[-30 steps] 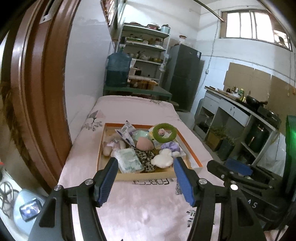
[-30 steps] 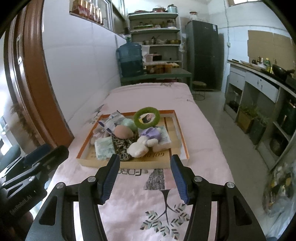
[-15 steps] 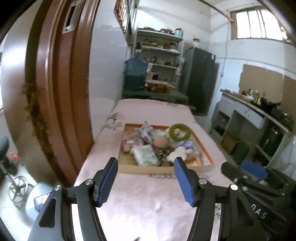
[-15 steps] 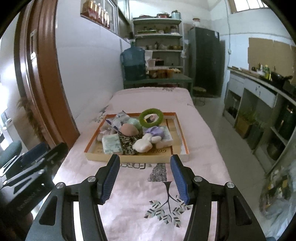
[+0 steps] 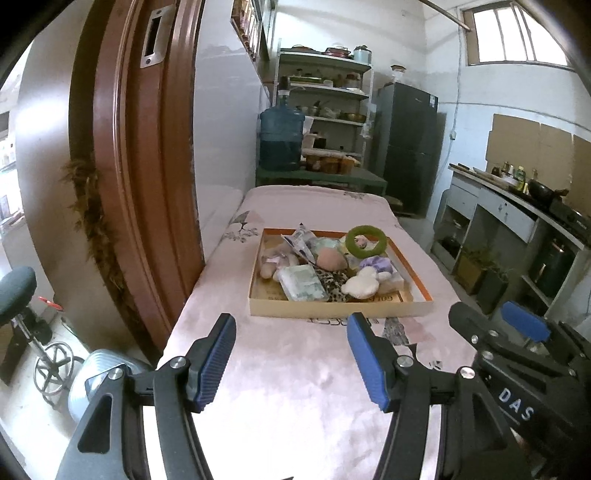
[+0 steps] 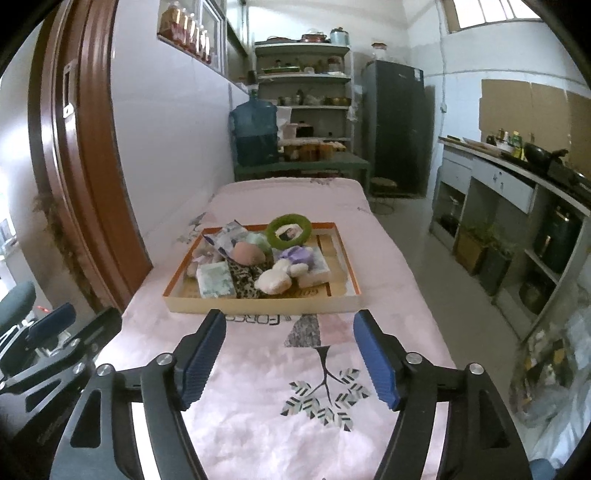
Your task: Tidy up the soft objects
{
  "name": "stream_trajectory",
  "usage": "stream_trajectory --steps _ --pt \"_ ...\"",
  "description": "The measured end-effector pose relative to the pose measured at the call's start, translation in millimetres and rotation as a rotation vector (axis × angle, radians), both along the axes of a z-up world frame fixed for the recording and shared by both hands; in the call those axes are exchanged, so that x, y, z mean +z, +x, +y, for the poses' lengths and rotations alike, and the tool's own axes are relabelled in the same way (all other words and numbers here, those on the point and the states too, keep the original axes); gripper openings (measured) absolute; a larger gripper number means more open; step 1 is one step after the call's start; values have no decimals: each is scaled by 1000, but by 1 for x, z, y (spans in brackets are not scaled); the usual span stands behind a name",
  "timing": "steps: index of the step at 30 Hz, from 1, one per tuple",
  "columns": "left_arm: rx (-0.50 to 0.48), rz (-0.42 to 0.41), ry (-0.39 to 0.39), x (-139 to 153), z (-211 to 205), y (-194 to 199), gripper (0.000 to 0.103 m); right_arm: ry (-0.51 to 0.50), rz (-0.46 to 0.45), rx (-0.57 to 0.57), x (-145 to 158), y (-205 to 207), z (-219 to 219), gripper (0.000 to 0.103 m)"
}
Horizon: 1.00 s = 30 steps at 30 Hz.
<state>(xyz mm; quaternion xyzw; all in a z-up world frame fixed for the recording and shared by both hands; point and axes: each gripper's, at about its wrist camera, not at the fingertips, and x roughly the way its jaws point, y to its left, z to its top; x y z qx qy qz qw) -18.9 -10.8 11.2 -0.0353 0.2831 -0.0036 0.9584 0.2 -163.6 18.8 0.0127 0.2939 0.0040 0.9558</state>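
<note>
Both grippers, left [image 5: 291, 356] and right [image 6: 290, 354], empty and spread, right's jaws just widened; tray [image 6: 258, 304] of soft items ahead on table [image 6: 258, 387].

Daylight from the high window [image 5: 517, 35] lights the room evenly; sharp centre, fisheye-bent dark corners, glare on the cloth [image 6: 258, 424].

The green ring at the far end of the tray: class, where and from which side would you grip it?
Grip the green ring by its raised upper rim, coming from above with an open claw. It leans tilted on the other items, so that rim stands clear of the pile.
</note>
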Motion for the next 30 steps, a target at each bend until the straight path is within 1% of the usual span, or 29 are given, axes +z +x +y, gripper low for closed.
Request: stream_trajectory --steps 5,10,15,19,30 --pt "-5 -9 7 2 -1 -7 62 1 1 4 1 -1 1 74" --pt "8 -27 24 5 -1 -10 62 -21 6 22 -3 -6 8 74" --pt "14 -21 13 5 2 -10 62 -12 9 24 -6 -6 8 74" --pt "19 -19 15 5 3 -9 62 -19 -3 15 -4 -8 4 74" --pt "21 -19 17 5 3 -9 62 -16 1 18 -4 -8 4 74"
